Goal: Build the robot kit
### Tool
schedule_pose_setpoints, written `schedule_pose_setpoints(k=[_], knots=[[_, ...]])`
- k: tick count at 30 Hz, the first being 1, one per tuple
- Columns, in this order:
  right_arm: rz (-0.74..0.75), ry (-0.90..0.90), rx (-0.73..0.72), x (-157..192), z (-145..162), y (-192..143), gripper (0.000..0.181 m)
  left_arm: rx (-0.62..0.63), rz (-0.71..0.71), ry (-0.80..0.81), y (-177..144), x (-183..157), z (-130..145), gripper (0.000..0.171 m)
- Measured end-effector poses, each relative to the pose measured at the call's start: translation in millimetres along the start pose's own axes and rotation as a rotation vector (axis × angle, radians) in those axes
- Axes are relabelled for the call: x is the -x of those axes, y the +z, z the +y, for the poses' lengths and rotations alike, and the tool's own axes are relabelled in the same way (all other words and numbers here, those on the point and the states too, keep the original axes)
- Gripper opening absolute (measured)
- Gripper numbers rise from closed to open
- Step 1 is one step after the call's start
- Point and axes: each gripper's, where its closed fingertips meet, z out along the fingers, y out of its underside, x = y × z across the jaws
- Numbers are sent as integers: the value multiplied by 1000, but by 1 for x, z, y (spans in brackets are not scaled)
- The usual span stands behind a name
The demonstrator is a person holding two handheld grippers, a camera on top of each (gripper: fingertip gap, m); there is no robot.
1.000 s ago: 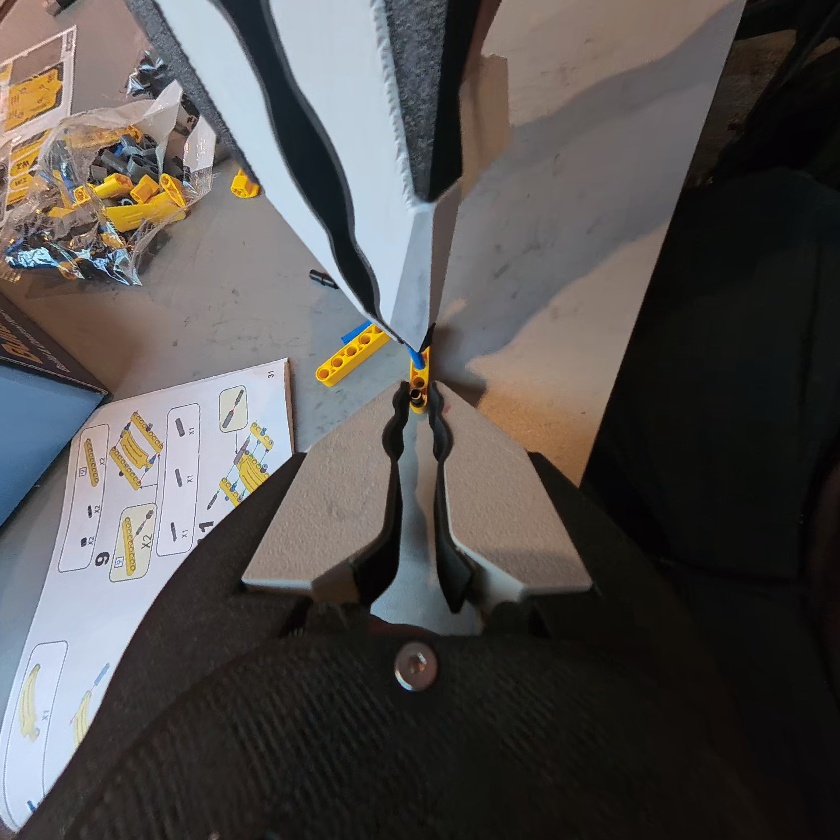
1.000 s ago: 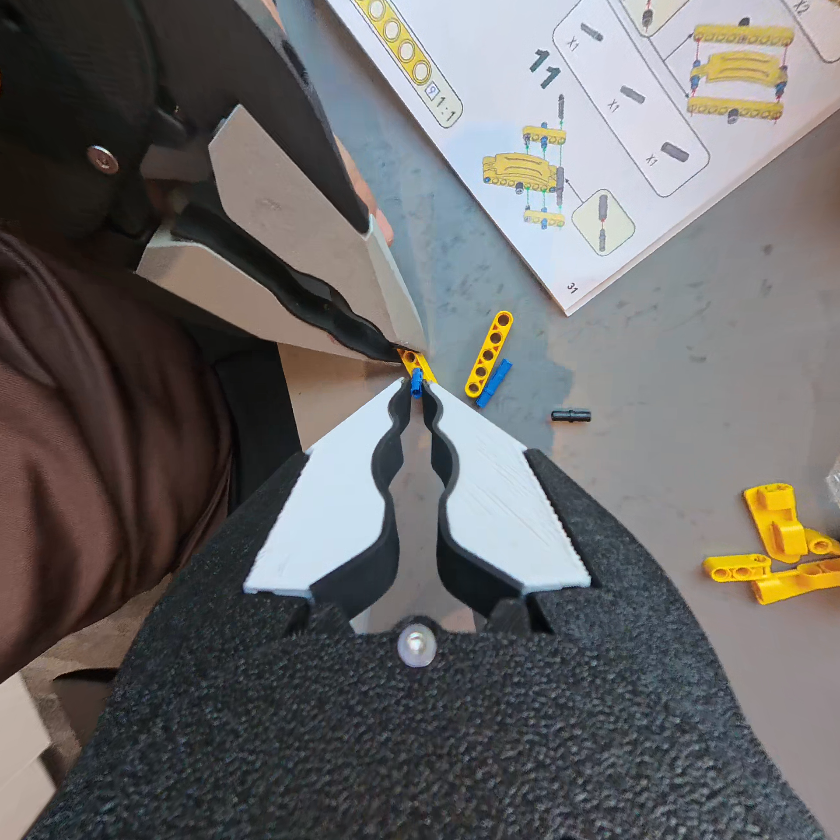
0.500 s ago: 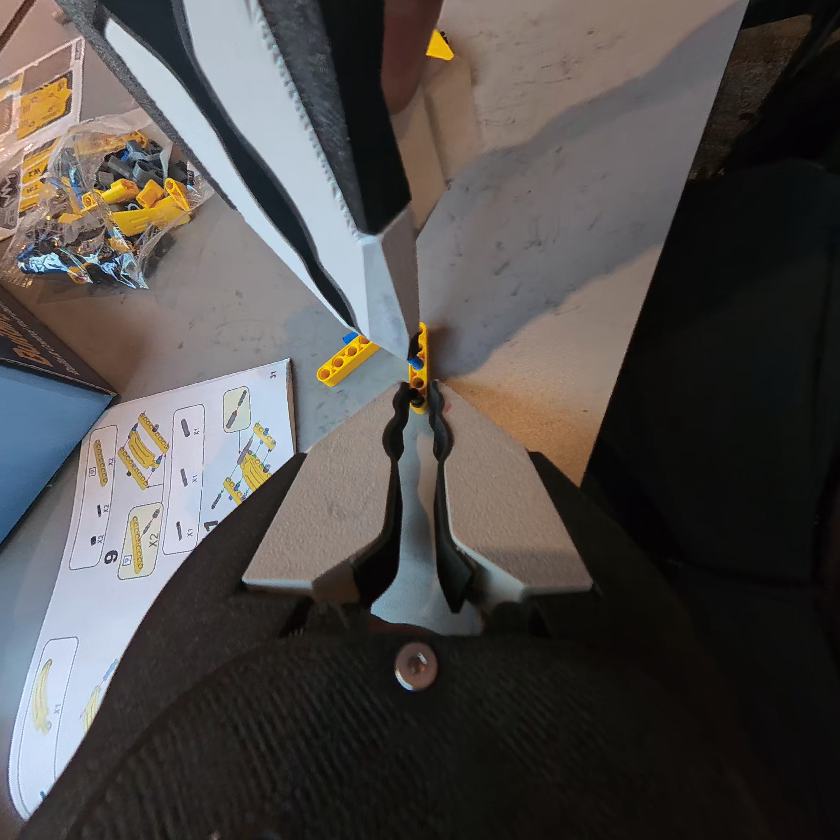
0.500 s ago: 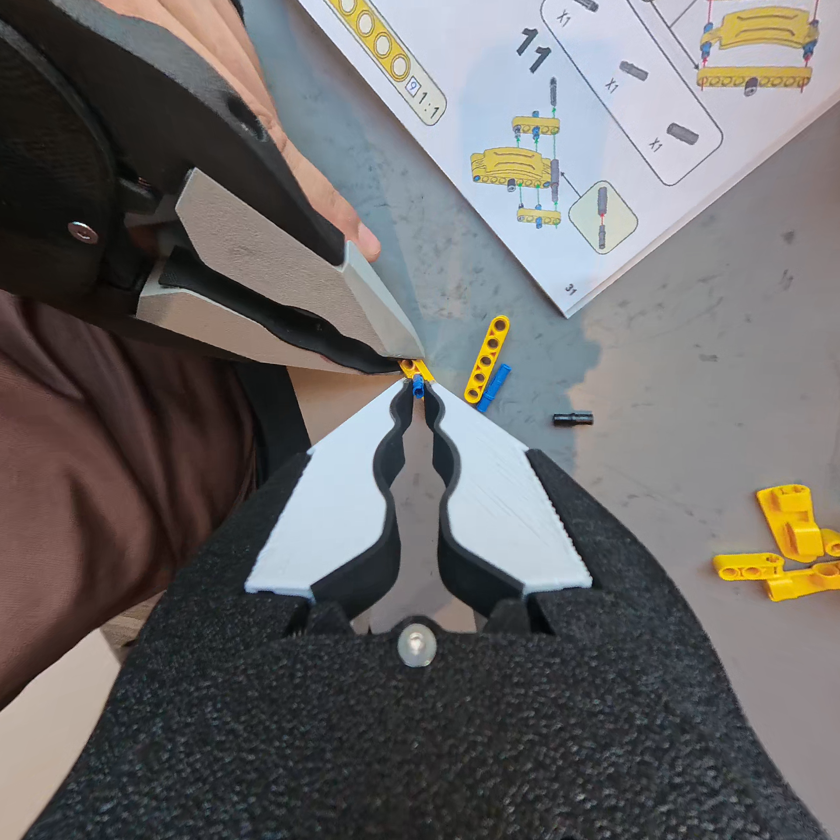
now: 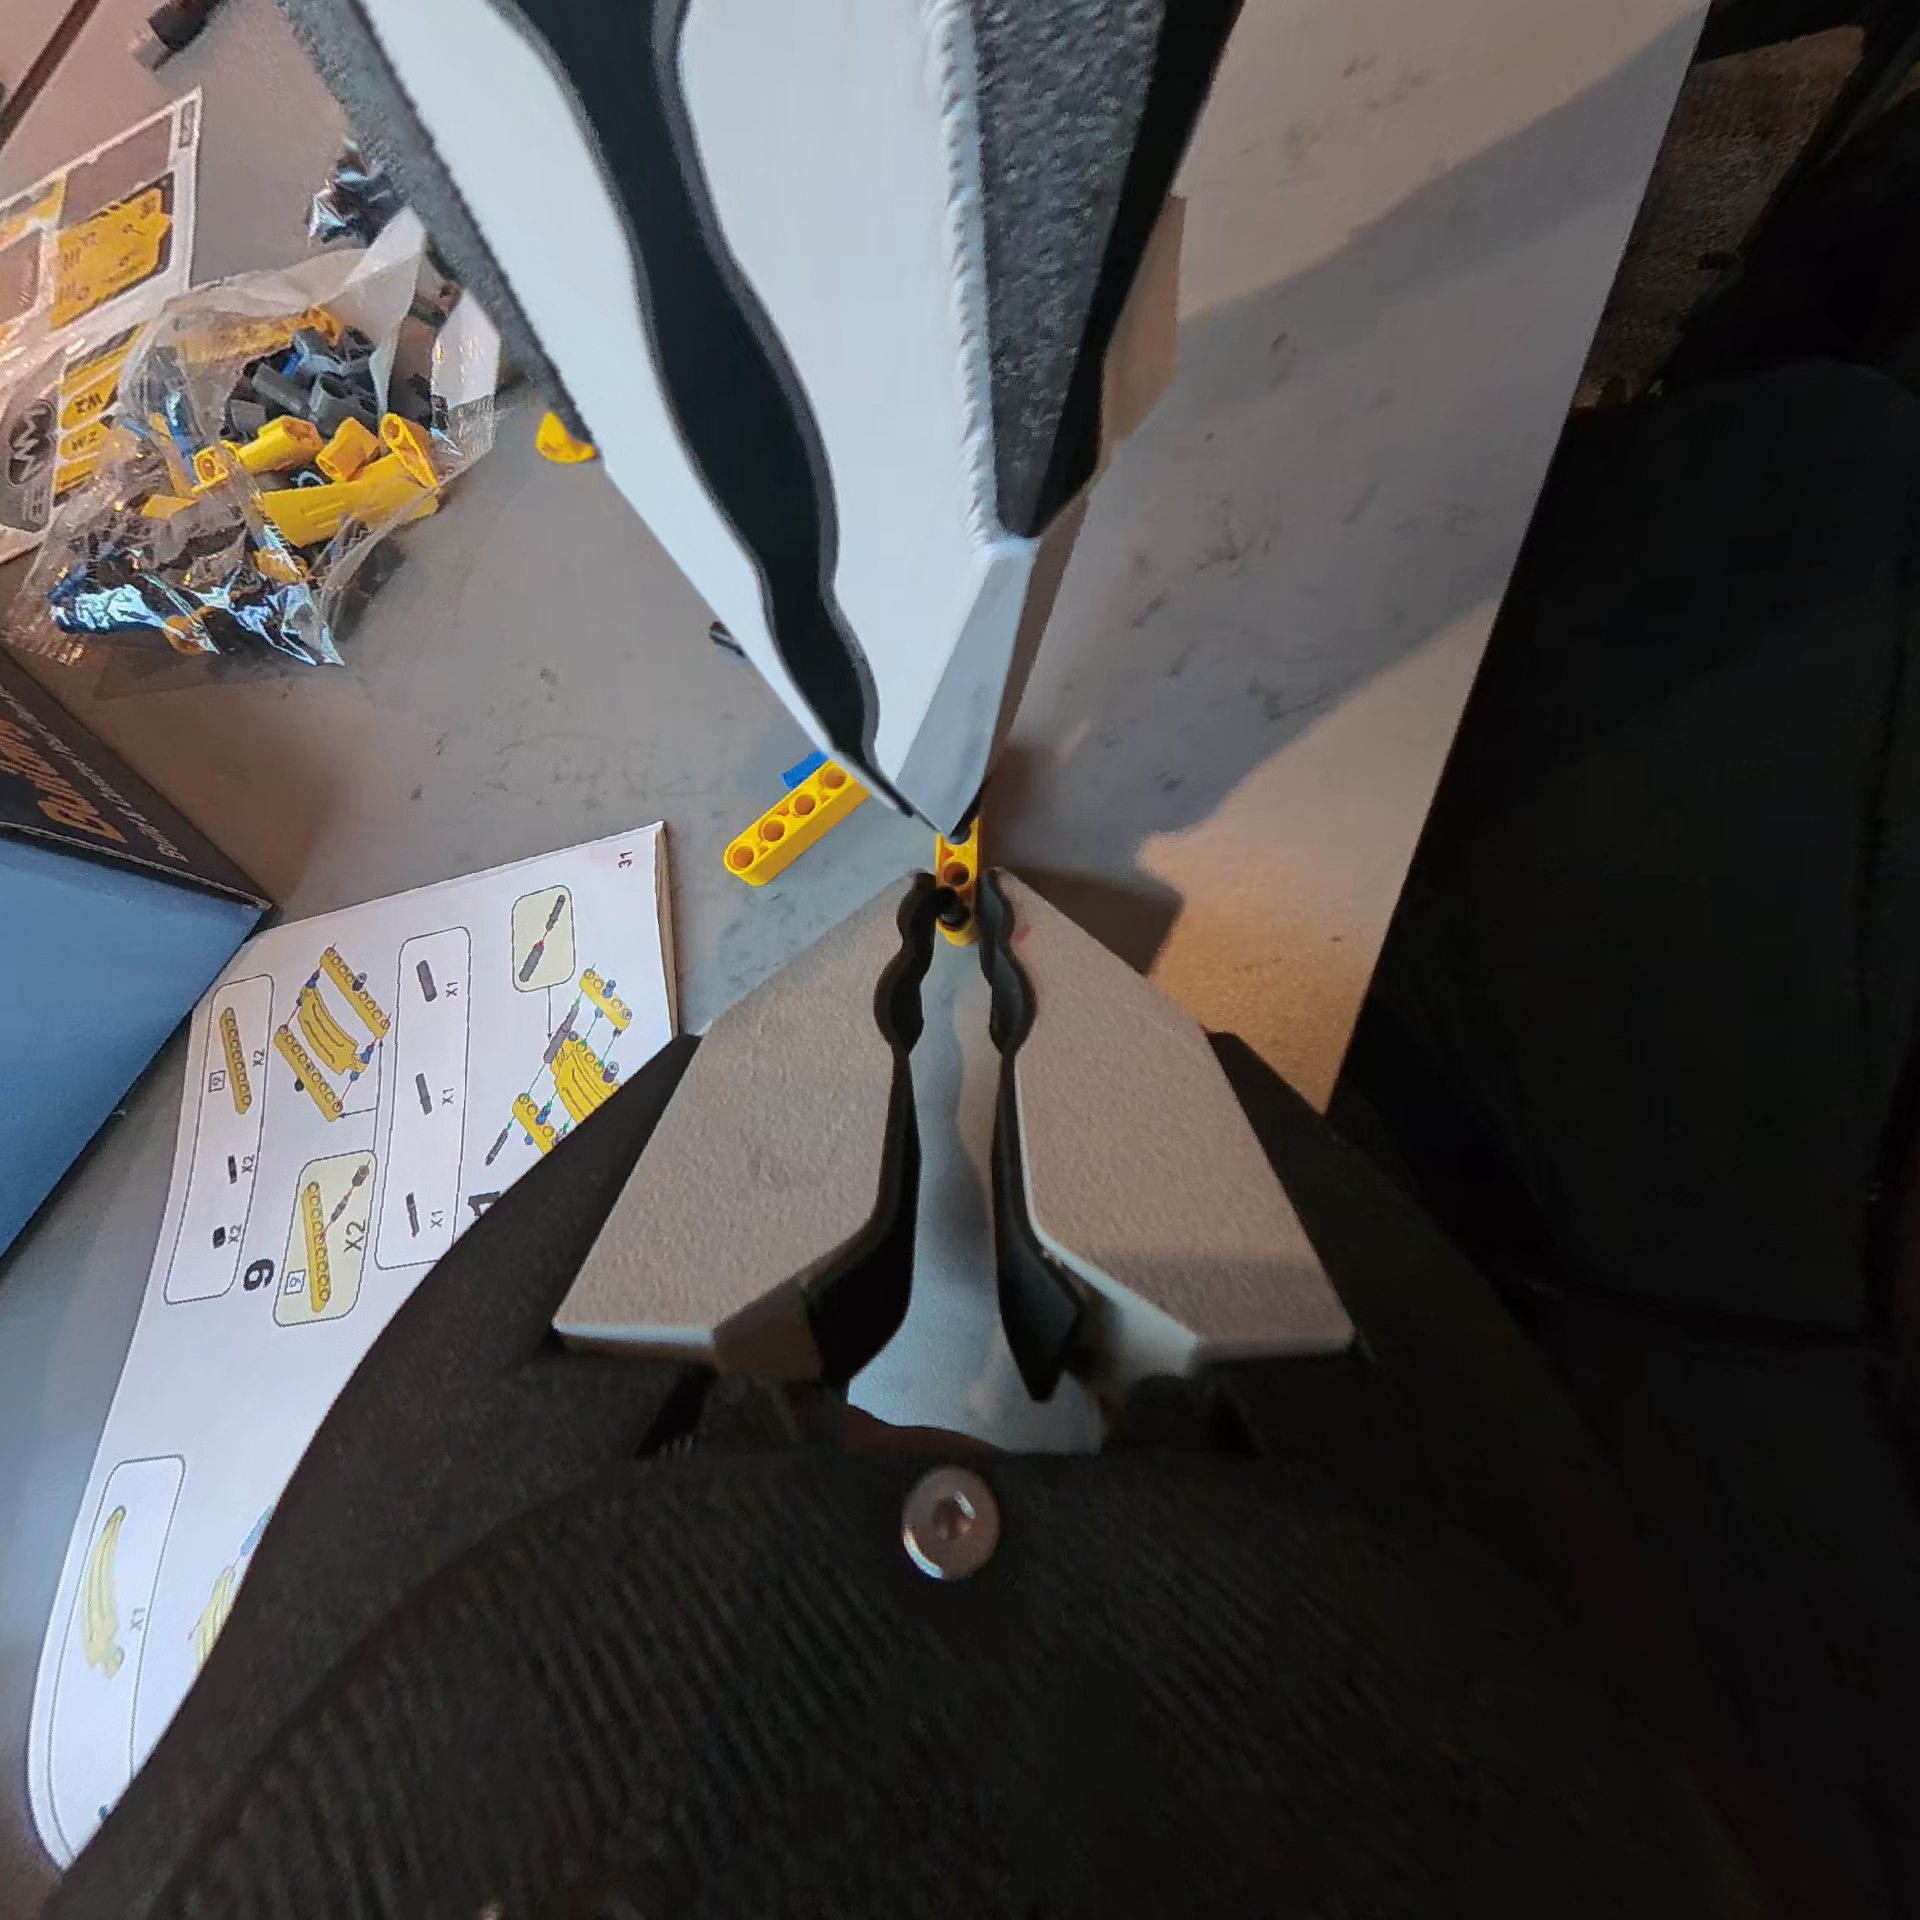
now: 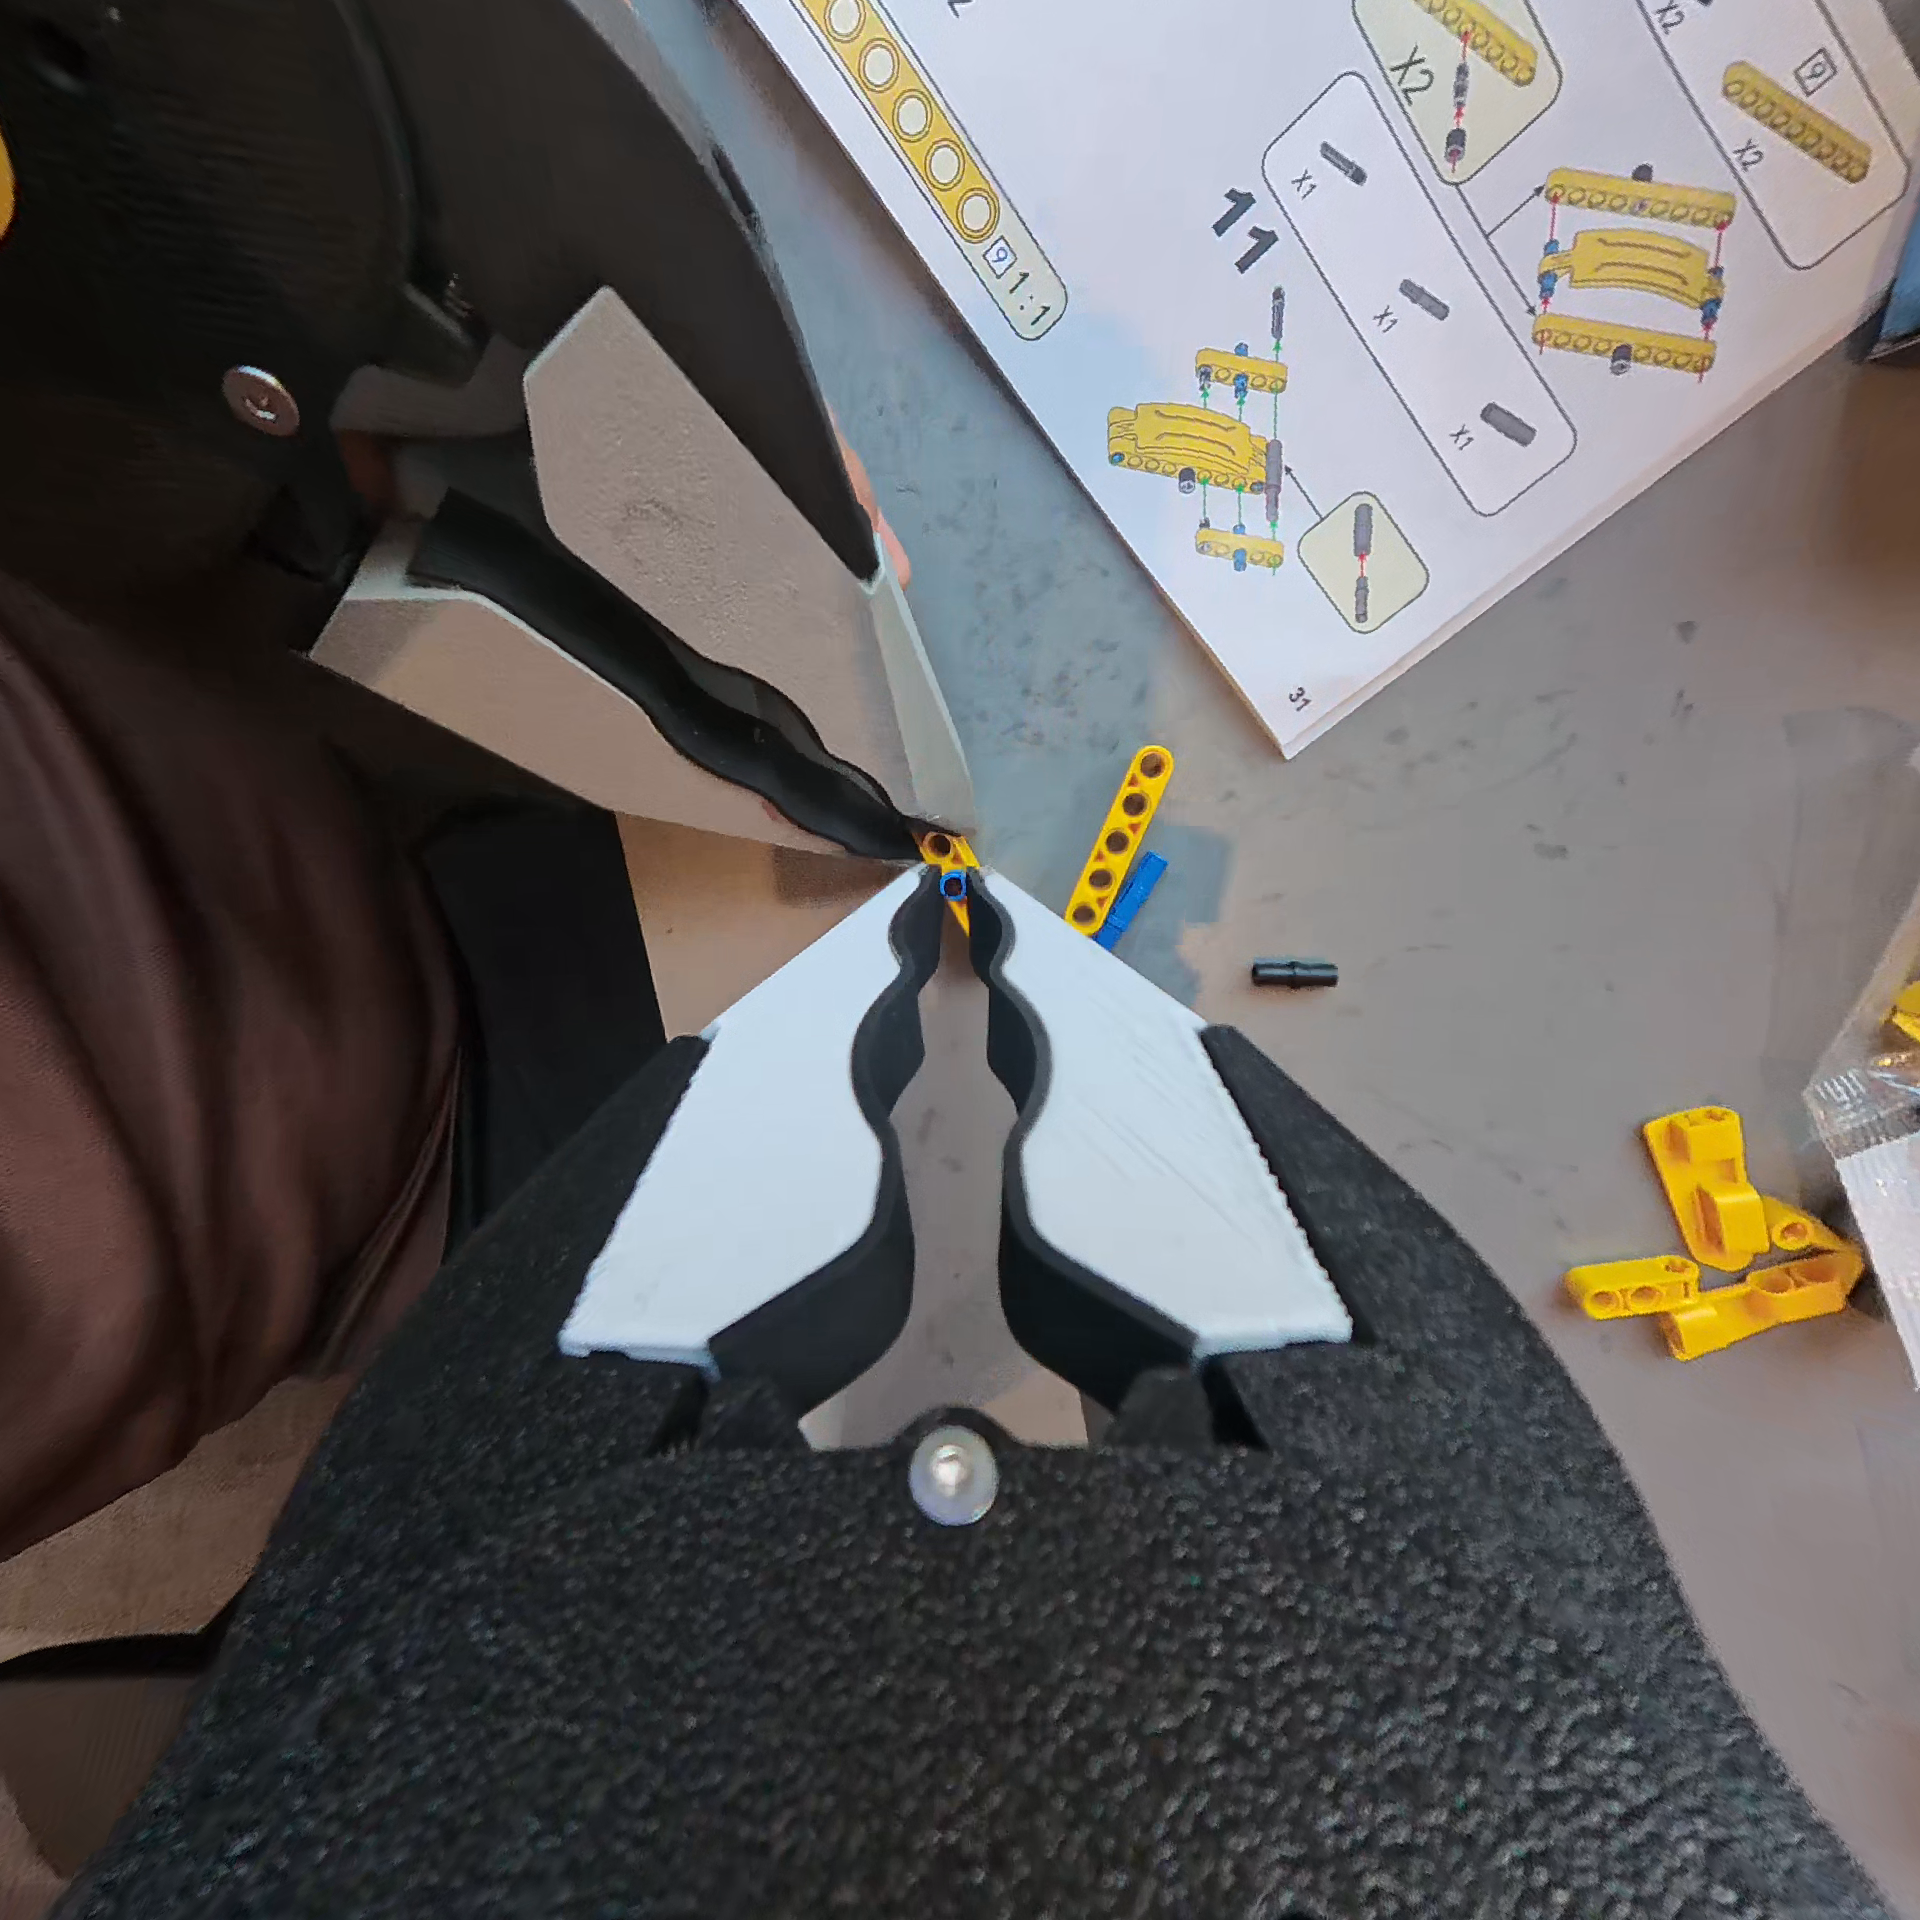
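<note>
Left wrist view. The left claw (image 5: 958,902) is clenched on a short yellow beam (image 5: 957,871), held on edge between the tips, with a dark pin end visible in one hole. The right claw (image 5: 940,805) comes down from above and meets the same beam at its far end; its pale fingers and black pads block most of the upper middle of the view. Behind the tips, on the grey desk (image 5: 499,727), lies a loose yellow beam (image 5: 795,823) with a blue pin (image 5: 802,771) just beyond it, partly hidden by the right claw. To the left: an open instruction booklet (image 5: 343,1143), the corner of a dark box (image 5: 94,831), and a clear bag of parts (image 5: 239,488) with yellow, grey and blue pieces. The desk edge runs along the right; beyond it all is dark.

Right wrist view. The right claw (image 6: 951,891) is closed on the short yellow beam (image 6: 943,857), where a blue pin end (image 6: 953,886) sits in a hole right at the tips. The left claw (image 6: 925,836) grips the beam's other end from the upper left. A brown sleeve (image 6: 187,1039) fills the left side. Just right of the tips, the loose yellow beam (image 6: 1120,836) lies touching the blue pin (image 6: 1132,900); a black pin (image 6: 1295,972) lies apart from them. Yellow connector pieces (image 6: 1714,1236) are clustered at the right, and the instruction booklet (image 6: 1351,312) is at the top.
</note>
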Motion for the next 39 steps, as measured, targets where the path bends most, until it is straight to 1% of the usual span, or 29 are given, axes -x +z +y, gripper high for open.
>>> schedule_pose_setpoints(k=[6, 10, 12, 13, 15, 16, 19, 20, 22, 25, 28, 29, 31, 33, 34, 36, 38, 39], knots=[[83, -59, -54, 0, 3, 5, 4, 0, 10, -4, 0, -1, 0, 6], [24, 21, -89, 0, 3, 5, 5, 0, 9, -4, 0, -1, 0, 6], [25, -3, -109, 1, 2, 4, 6, 0, -2, -4, 0, 1, 0, 5], [38, -33, -128, 1, 1, 2, 7, 0, -2, -4, 0, 1, 0, 5], [55, -67, -206, 4, -5, -7, 21, 0, 1, -8, 0, 1, 0, 5], [65, -68, -234, 4, -5, -11, 22, 0, 8, -17, 0, 1, 0, 5], [146, -133, -283, 0, 1, -13, 39, 1, 83, -98, -3, -2, 2, 5], [177, -162, -302, 2, 3, -13, 41, -3, 114, -138, -4, -3, 2, 5], [238, -205, -340, 5, 6, -11, 43, -31, 131, -191, -7, -3, -2, 5], [387, -267, -360, 1, 11, -7, 45, -87, 193, -279, -7, -16, -18, 5], [450, -335, -383, 7, 17, -9, 43, -112, 217, -324, -4, -25, -25, 5], [447, -351, -385, 10, 21, -10, 43, -127, 221, -340, -4, -25, -28, 5], [418, -352, -394, 17, 31, -12, 44, -174, 190, -377, -3, -21, -38, 5], [431, -304, -427, 14, 40, -19, 52, -223, 123, -376, -1, -17, -49, 5], [434, -265, -447, 10, 46, -23, 52, -232, 75, -340, 0, -16, -51, 5], [422, -162, -507, 2, 54, -32, 51, -228, -18, -216, 0, -19, -53, 5], [338, -52, -614, 4, 56, -43, 50, -258, -103, -89, -3, -21, -59, 5], [263, 0, -670, 8, 55, -48, 47, -274, -162, -32, -6, -19, -61, 5]])
